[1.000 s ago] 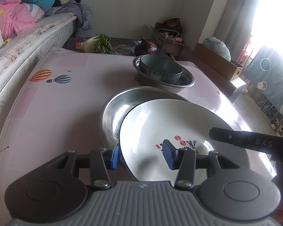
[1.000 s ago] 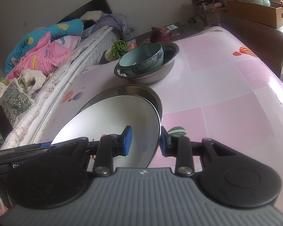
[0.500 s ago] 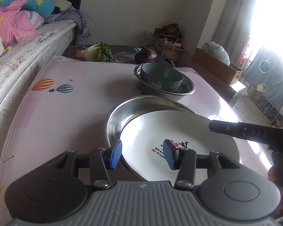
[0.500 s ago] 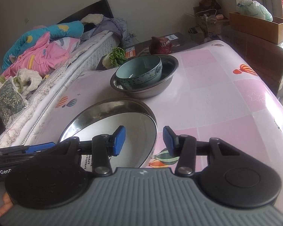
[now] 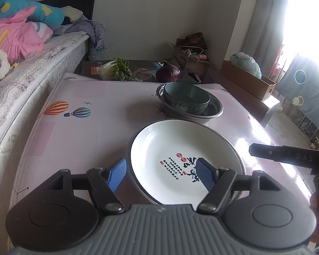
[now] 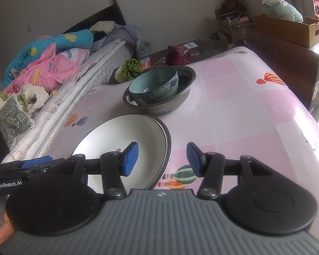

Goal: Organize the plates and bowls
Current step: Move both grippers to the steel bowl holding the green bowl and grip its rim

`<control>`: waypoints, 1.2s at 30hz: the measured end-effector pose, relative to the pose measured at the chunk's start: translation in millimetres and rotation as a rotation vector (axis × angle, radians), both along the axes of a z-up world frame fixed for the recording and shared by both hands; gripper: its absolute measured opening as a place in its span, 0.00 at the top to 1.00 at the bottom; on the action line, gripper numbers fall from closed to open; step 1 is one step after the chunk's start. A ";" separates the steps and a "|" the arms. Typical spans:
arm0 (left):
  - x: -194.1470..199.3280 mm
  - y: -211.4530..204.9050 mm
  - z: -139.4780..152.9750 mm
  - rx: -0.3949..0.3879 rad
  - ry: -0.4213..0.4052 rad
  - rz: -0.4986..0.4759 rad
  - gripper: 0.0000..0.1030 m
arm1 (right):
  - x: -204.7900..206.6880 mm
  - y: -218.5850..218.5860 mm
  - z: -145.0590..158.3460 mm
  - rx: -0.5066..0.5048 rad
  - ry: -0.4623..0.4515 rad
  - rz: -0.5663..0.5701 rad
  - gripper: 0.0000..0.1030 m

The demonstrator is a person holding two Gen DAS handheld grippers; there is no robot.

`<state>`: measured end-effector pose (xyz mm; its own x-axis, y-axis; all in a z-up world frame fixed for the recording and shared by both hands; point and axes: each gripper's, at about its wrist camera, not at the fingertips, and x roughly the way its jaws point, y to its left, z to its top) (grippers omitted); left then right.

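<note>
The white plate [image 5: 180, 148] is lying nested in a steel basin [image 6: 168, 148] near the front edge of the pink surface [image 5: 95, 127]. The left gripper [image 5: 159, 173] is straddling the plate's near-left rim, its jaws spreading and clear of it. The right gripper [image 6: 162, 159] is straddling the right rim, jaws likewise widening without contact. Behind, a teal bowl [image 5: 186, 97] is sitting inside a second steel basin [image 5: 214, 109].

bed [image 5: 42, 63] left | bare wall [image 5: 159, 10] | window [image 5: 308, 21] right, possibly overexposed
</note>
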<state>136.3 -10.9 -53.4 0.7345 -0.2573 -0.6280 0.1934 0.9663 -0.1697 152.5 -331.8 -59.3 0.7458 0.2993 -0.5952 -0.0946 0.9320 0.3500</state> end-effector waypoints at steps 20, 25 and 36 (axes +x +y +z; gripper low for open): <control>172.5 -14.3 15.4 0.013 0.146 0.009 0.17 | 131.9 -49.6 18.3 0.032 0.083 -0.012 0.43; 208.1 -16.1 -1.2 -0.009 0.233 0.042 0.24 | 163.9 -49.4 10.6 0.029 0.106 -0.006 0.43; 233.1 -13.4 -26.3 -0.105 0.324 0.052 0.36 | 191.1 -39.6 -11.7 0.028 0.147 0.020 0.43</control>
